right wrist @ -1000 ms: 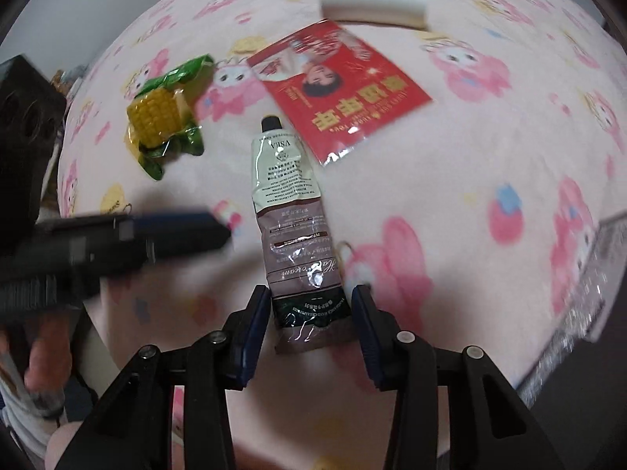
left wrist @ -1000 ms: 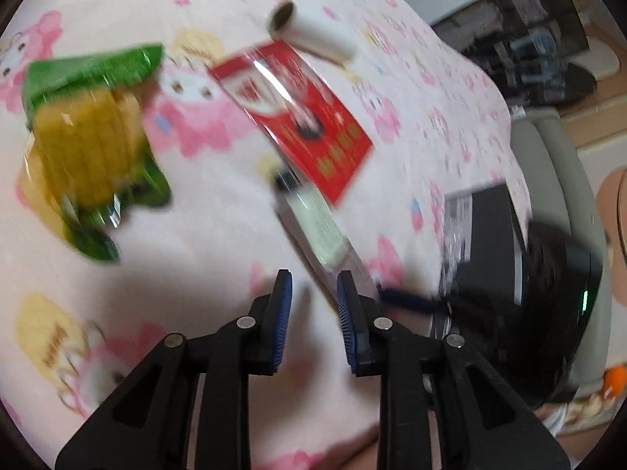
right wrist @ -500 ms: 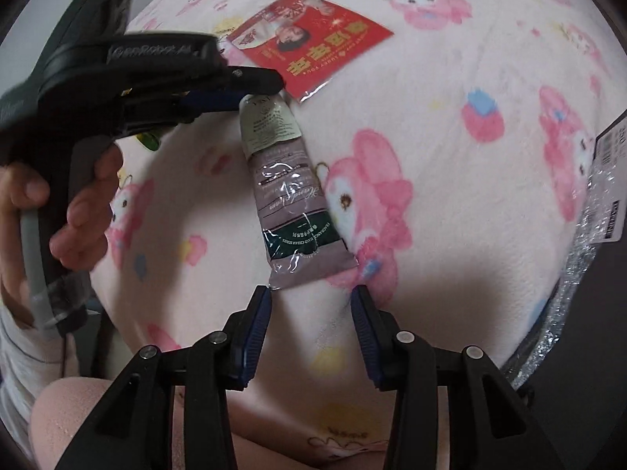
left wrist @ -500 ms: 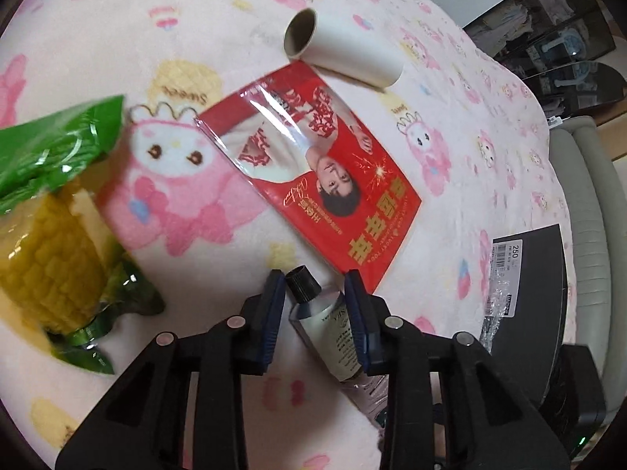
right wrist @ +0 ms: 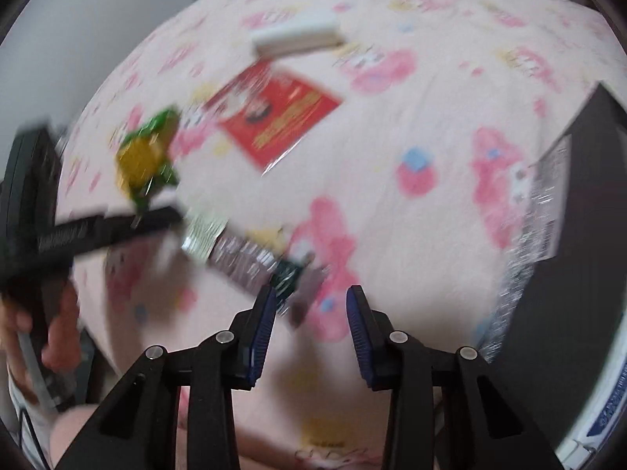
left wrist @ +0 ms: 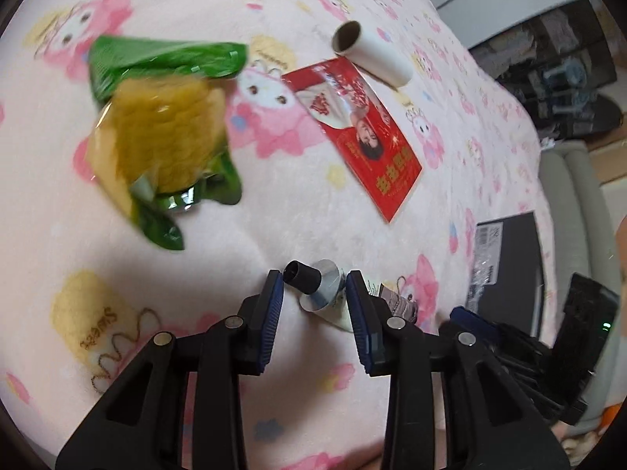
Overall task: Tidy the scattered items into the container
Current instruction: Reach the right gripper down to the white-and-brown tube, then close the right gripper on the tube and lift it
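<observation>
Two hand-held grippers work over a pink blanket (left wrist: pixel 352 19) printed with cartoon rabbits. The left gripper (left wrist: pixel 314 293) has the cap end of a cream tube (left wrist: pixel 319 288) between its blue fingers. The tube's shoulder touches or nearly touches the right pad, with a gap at the left pad, so whether the jaws have clamped cannot be told. In the blurred right wrist view the tube (right wrist: pixel 250 254) looks slanted, its tail close to the blanket. The right gripper (right wrist: pixel 309 313) sits with its jaws wide and nothing held, the tube's tail just in front of its left finger.

The container (left wrist: pixel 509 270), a dark box with a barcode label, lies well to the right at the blanket's edge. Further off on the blanket lie a corn packet (left wrist: pixel 160 141) to the left, a red card (left wrist: pixel 364 133) in the middle, and a white roll (left wrist: pixel 372 53) touching the card's far corner.

The step in hand seems to be gripping the tube for carrying to the box. To do it well, the left jaws should probably close on the firm shoulder just behind the cap, not the slippery cap itself. The soft body will likely droop, so a level, steady carry is wise, and the right gripper should stay out of the path.
</observation>
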`<action>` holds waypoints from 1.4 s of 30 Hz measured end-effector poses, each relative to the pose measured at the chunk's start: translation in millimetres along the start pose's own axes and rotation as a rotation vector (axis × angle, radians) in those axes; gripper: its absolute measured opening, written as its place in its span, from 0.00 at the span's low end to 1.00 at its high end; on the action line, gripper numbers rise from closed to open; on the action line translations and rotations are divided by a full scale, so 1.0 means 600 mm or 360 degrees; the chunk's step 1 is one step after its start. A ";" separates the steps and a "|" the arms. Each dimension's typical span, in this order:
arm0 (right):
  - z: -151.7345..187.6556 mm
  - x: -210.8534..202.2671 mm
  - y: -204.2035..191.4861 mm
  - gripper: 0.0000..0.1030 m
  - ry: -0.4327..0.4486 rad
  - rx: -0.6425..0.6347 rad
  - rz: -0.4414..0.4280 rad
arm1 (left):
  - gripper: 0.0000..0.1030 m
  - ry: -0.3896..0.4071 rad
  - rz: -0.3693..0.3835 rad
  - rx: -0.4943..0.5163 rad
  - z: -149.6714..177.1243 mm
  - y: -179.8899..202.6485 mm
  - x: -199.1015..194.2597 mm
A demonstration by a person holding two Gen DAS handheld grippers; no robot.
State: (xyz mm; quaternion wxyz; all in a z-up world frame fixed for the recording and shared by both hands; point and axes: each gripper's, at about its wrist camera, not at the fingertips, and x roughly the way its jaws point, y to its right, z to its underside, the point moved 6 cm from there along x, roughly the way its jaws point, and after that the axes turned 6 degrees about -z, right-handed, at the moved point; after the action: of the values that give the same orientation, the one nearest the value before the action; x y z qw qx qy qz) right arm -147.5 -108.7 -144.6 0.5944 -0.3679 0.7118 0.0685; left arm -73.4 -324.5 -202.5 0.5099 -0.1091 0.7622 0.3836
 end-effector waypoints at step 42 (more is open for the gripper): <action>-0.035 -0.051 -0.076 0.27 0.0214 -0.0106 -0.0153 | 0.25 0.0091 -0.0033 0.0382 0.035 0.135 -0.070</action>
State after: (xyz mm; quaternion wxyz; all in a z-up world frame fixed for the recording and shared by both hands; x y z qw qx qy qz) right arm -135.7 -139.2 -95.9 0.5353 -0.4251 0.7289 0.0387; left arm -84.6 -264.1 -132.0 0.5012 -0.0660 0.8157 0.2812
